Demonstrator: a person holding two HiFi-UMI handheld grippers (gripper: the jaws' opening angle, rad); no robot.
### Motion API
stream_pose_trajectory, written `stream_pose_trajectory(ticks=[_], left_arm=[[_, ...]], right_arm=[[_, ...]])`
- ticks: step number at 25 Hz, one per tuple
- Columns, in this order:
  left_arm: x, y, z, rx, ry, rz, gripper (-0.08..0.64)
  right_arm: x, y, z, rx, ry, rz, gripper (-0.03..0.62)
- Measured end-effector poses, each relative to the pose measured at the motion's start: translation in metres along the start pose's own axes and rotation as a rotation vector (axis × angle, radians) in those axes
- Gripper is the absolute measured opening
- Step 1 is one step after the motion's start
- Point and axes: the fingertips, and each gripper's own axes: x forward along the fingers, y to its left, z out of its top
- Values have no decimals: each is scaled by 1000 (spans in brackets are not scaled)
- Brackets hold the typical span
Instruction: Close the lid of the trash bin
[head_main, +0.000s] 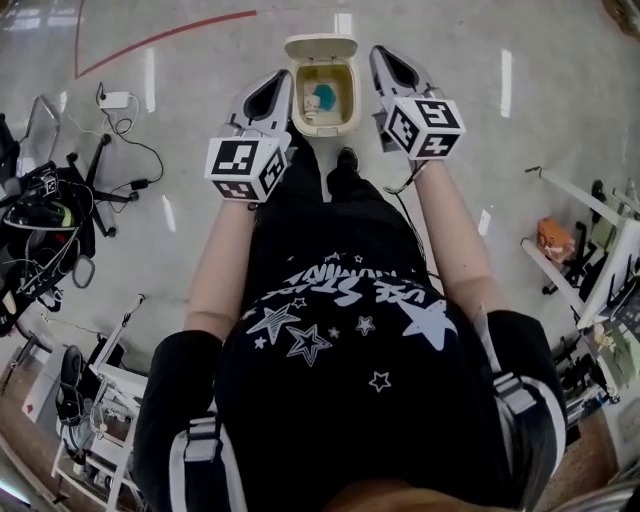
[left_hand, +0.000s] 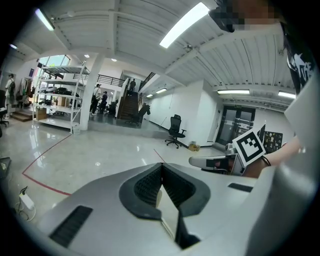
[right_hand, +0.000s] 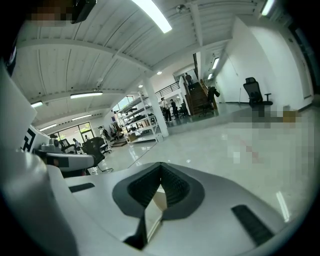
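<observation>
The left tool (head_main: 276, 90) and right tool (head_main: 388, 60) are pressed together and empty. They flank the trash bin (head_main: 322, 129), which stands on the floor with its lid (head_main: 320, 45) flipped back, likely poised to push it down.

One bin (head_main: 322, 118) with one lid (head_main: 321, 46) sits between two grippers: one left gripper (head_main: 280, 82), one right gripper (head_main: 381, 55). One blue scrap (head_main: 324, 98) lies inside. One power strip (head_main: 115, 100) lies on the floor (head_main: 200, 70), left of the left gripper.
</observation>
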Motion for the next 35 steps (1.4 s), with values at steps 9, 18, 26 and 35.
stream_pose_trajectory(ticks=[9, 18, 26, 35], left_arm=[[61, 55, -16, -35, 77, -81, 11], [128, 87, -53, -25, 168, -162, 11], [161, 102, -92, -27, 219, -181, 11], [162, 110, -123, -53, 243, -160, 11]], right_arm=[[58, -22, -11, 44, 41, -110, 5], [117, -51, -55, 73, 134, -170, 5], [149, -69, -98, 99, 243, -188, 5], [149, -75, -122, 106, 256, -182, 5]])
